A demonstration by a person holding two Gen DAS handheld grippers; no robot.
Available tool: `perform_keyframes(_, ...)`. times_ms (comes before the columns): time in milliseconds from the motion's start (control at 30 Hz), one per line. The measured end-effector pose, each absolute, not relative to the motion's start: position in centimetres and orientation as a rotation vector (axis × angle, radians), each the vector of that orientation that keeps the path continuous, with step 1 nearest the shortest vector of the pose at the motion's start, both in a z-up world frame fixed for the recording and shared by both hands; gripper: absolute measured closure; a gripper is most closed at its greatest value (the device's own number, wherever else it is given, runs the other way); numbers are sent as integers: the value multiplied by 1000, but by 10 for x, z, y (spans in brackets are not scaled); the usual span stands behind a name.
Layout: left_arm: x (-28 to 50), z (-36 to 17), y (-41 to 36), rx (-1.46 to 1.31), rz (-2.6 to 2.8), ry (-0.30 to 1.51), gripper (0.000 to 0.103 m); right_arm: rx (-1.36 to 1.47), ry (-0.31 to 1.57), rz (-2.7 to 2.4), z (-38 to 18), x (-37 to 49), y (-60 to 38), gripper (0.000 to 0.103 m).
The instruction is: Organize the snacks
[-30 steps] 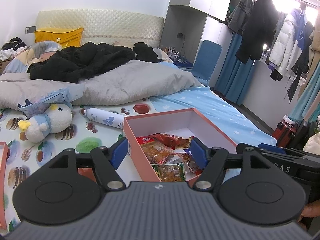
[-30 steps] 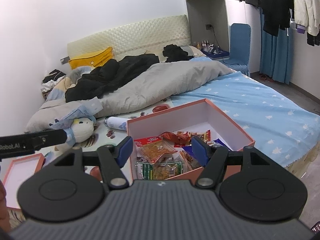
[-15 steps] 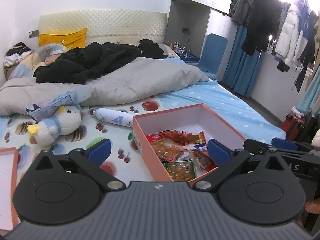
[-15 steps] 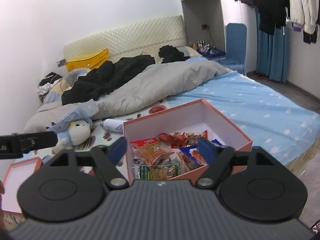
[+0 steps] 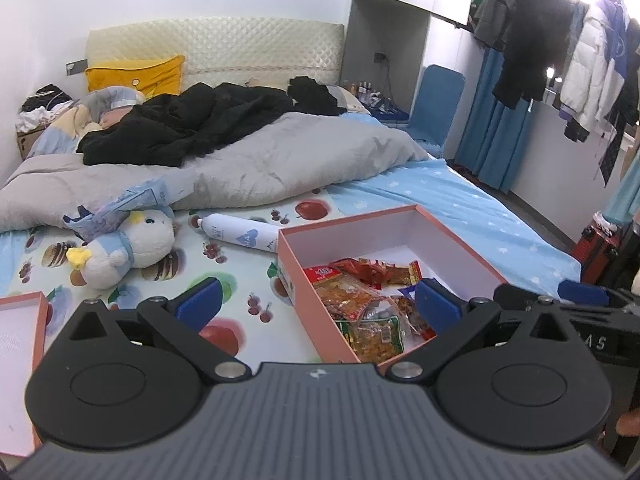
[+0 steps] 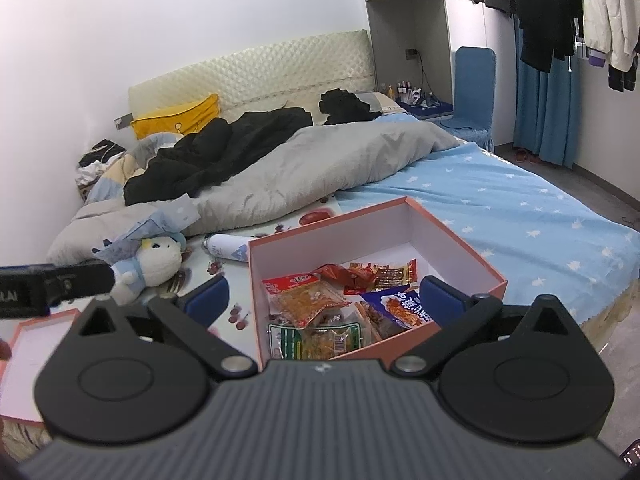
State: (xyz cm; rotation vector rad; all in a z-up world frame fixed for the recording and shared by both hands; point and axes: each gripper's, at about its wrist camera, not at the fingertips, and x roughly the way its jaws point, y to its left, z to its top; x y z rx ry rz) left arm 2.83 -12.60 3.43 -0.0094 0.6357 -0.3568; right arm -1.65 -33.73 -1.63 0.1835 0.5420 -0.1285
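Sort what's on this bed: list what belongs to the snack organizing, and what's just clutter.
Job: pink box, snack packets inside it, box lid, left gripper, right gripper.

Clutter: plush toy, white bottle, grey duvet, black clothes, yellow pillow.

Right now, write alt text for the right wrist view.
An open pink box of snack packets sits on a bed, seen past the open, empty right gripper. Left of it lie a white bottle, a plush toy and the box lid.
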Motion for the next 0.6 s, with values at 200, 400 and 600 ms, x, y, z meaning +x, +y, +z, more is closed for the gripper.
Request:
perform_keyframes(200,29,36,-127,-9,-356,633,0,200,558,-162,-20,-17,-341,0)
perform_keyframes(400,32,34,-131,-11,-367,643,0,209,557,-177,-20,-16,-345,0)
perform_keyframes(600,36,32,-129,-25,-370,644,0,233,566,-169,-21,-15,-346,0)
